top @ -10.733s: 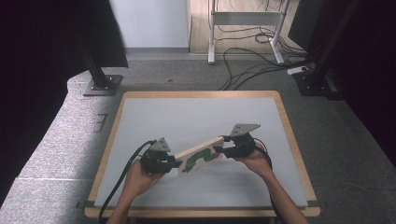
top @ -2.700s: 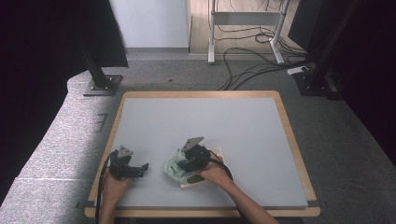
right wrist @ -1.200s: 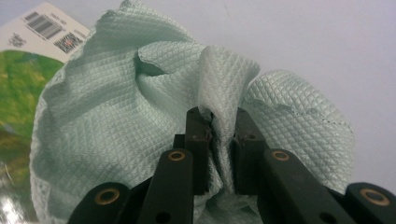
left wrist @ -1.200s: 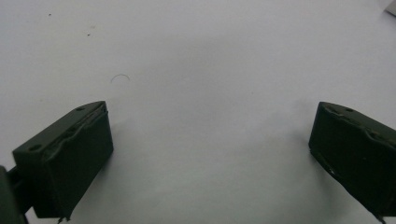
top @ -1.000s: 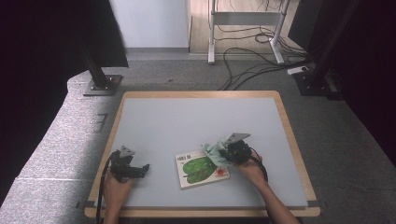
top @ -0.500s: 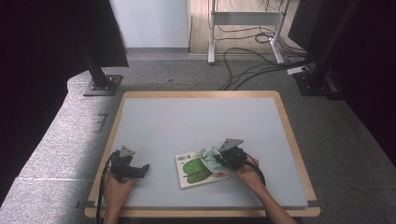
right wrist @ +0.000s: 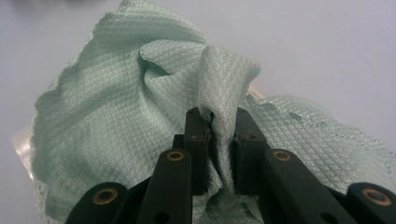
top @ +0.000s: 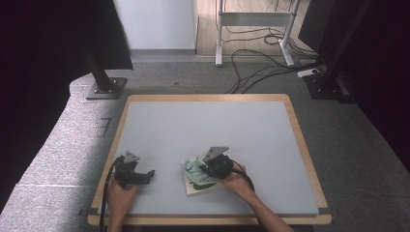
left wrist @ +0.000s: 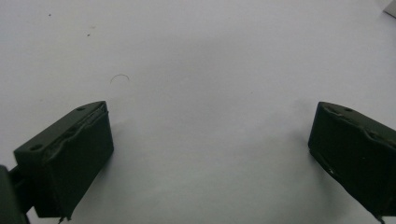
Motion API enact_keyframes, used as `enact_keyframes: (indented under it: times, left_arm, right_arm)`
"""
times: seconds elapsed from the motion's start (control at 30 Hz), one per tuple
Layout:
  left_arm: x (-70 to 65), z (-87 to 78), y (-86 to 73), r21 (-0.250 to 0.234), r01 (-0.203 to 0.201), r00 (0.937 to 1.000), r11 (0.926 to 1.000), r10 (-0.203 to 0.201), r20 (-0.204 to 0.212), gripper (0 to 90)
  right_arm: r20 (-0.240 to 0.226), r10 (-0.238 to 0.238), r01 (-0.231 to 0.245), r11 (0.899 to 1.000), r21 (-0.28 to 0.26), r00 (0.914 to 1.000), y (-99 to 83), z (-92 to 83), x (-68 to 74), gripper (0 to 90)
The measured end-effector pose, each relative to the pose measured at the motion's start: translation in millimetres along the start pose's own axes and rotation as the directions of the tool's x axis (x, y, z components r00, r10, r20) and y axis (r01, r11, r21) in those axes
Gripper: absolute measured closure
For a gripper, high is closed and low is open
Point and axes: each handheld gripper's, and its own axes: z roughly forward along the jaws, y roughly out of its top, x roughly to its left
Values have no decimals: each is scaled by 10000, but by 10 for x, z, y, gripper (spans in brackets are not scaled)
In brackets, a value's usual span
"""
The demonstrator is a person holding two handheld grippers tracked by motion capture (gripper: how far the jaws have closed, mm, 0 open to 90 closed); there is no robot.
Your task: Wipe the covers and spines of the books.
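The soft green cloth [right wrist: 140, 107] lies bunched up on a flat board with a green picture [top: 203, 186], near the front of the table [top: 208, 125]. The right gripper [top: 207, 170] pinches a fold of the cloth tight between its jaws. The left gripper [top: 145, 175] rests well apart, jaws wide and holding nothing.

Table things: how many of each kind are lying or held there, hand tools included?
Pale green cloth: 1
Picture board with a green print: 1
Grippers: 2, the left gripper and the right gripper
Total: 4
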Motion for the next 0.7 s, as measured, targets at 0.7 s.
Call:
enact_keyframes:
  times: [0.7]
  left_arm:
    - [-3,-2,-2,-24,-14,10000,10000,14,-1,4]
  right_arm:
    - [-1307,-982,971,9952,-154,9865,182,150,438,777]
